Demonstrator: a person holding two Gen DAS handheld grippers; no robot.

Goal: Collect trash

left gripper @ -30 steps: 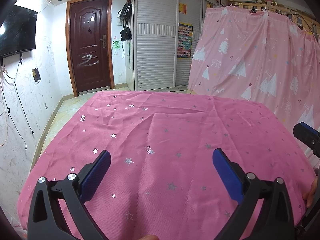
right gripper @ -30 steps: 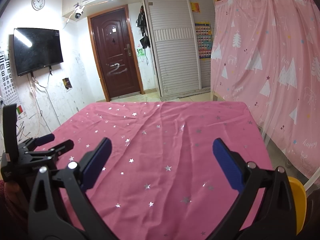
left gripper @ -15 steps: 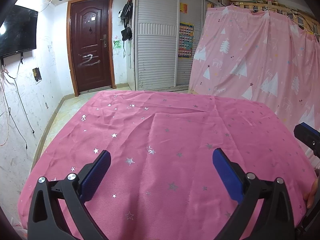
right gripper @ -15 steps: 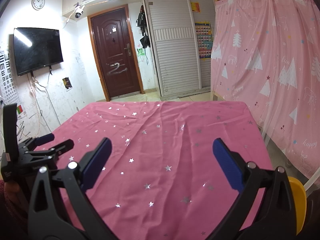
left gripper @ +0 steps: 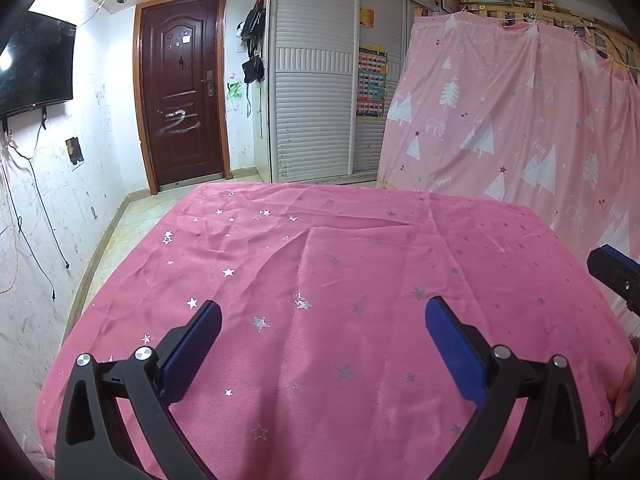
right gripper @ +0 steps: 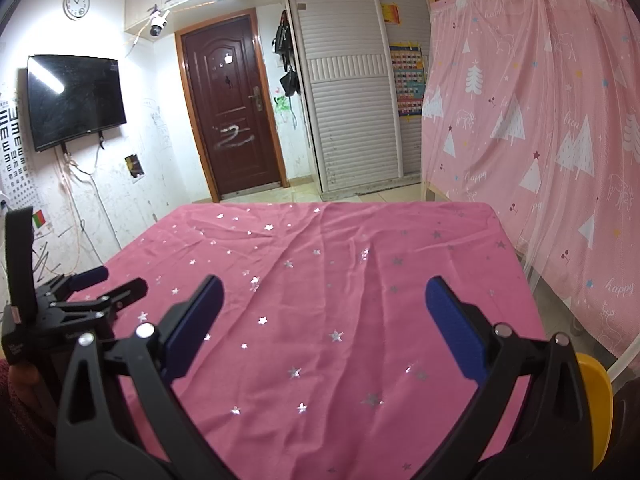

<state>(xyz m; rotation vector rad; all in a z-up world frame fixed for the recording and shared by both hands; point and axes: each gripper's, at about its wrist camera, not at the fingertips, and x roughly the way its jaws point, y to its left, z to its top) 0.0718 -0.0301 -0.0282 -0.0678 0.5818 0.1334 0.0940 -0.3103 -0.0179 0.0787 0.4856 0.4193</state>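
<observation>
Counter (left gripper: 360, 360), pink star cloth: unchanged over the last second; left claw (left gripper: 322, 344) and right claw (right gripper: 324, 320) both wide, holding nothing; no trash visible, lower frame included.

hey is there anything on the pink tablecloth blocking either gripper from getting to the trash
No trash shows in either view, so nothing can be said to block it. The pink tablecloth lies bare ahead of the open left gripper and the open right gripper. A yellow object sits at the right wrist view's edge; what it is I cannot tell.
</observation>
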